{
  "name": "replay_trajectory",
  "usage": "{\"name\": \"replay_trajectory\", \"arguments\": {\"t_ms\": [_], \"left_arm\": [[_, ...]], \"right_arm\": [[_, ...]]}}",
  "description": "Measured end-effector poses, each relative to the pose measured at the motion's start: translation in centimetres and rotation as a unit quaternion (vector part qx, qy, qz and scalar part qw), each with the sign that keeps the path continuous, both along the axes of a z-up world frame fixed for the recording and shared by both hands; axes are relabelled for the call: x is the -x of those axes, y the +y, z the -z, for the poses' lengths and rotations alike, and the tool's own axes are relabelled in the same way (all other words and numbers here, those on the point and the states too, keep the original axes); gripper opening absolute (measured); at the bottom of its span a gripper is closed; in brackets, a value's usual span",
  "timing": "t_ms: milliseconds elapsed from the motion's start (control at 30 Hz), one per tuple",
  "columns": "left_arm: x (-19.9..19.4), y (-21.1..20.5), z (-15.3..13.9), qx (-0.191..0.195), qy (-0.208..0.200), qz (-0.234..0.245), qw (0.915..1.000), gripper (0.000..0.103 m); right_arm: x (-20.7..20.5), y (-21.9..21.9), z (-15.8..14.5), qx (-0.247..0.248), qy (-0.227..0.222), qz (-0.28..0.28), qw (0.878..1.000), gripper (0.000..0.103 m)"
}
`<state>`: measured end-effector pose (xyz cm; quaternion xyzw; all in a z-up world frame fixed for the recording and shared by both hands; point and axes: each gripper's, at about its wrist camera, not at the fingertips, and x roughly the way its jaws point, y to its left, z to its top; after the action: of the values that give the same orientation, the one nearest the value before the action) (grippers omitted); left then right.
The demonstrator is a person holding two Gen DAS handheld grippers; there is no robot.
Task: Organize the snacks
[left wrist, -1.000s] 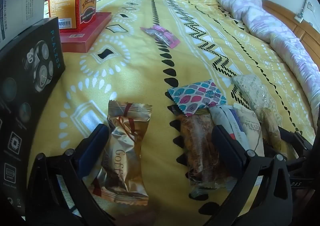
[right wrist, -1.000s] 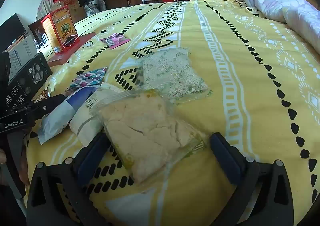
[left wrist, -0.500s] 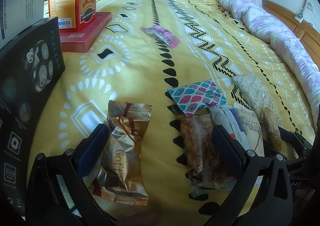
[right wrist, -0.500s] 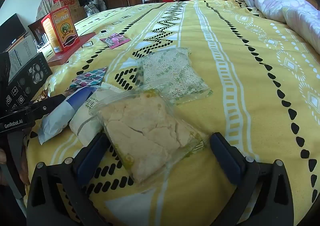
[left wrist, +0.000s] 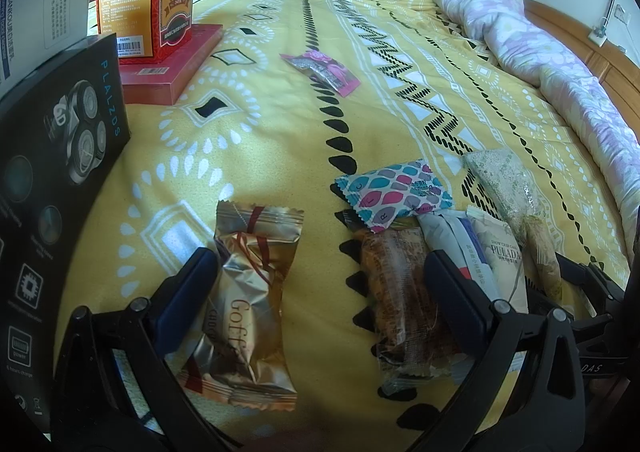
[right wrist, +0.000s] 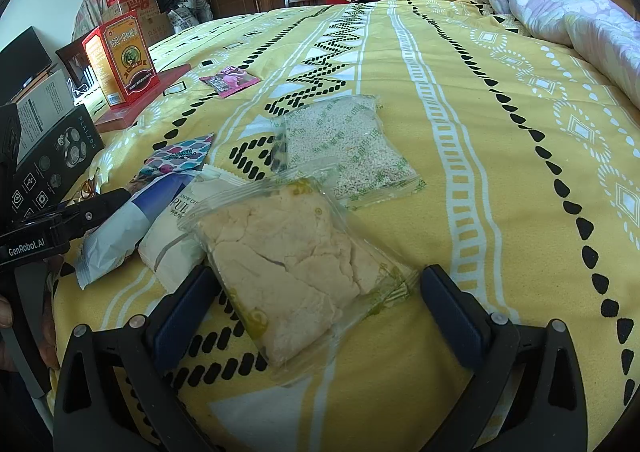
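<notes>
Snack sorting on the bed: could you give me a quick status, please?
Both grippers open, empty. Left gripper between gold candy and brown snack. Right gripper straddles pale cake pack. Nothing blocking.

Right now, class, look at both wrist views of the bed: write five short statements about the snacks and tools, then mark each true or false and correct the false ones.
1. The right tool is shut on the cake pack. False: its jaws stand wide open on either side of the pack.
2. The gold candy lies apart from the main snack cluster. True.
3. The pink packet sits on top of the red box. False: it lies on the bedspread, beside the box.
4. The sesame pack lies beyond the cake pack. True.
5. The left tool holds the brown pastry. False: it is open, gripping nothing.
</notes>
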<state>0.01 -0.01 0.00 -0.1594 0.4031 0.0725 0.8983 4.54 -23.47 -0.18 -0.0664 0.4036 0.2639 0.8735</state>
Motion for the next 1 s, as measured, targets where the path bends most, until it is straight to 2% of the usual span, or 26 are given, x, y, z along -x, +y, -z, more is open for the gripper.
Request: {"name": "replay_trajectory", "arguments": {"t_ms": [867, 1000], "left_arm": [[0.1, 0.0, -0.2, 0.006, -0.003, 0.001, 1.0000, 0.103], [0.4, 0.1, -0.5, 0.007, -0.004, 0.002, 1.0000, 0.103]], "right_arm": [[0.4, 0.7, 0.4, 0.011, 0.000, 0.002, 1.000, 0.103], [0.3, 0.9, -1.0, 0.032, 0.042, -0.014, 0.999, 0.102]]}}
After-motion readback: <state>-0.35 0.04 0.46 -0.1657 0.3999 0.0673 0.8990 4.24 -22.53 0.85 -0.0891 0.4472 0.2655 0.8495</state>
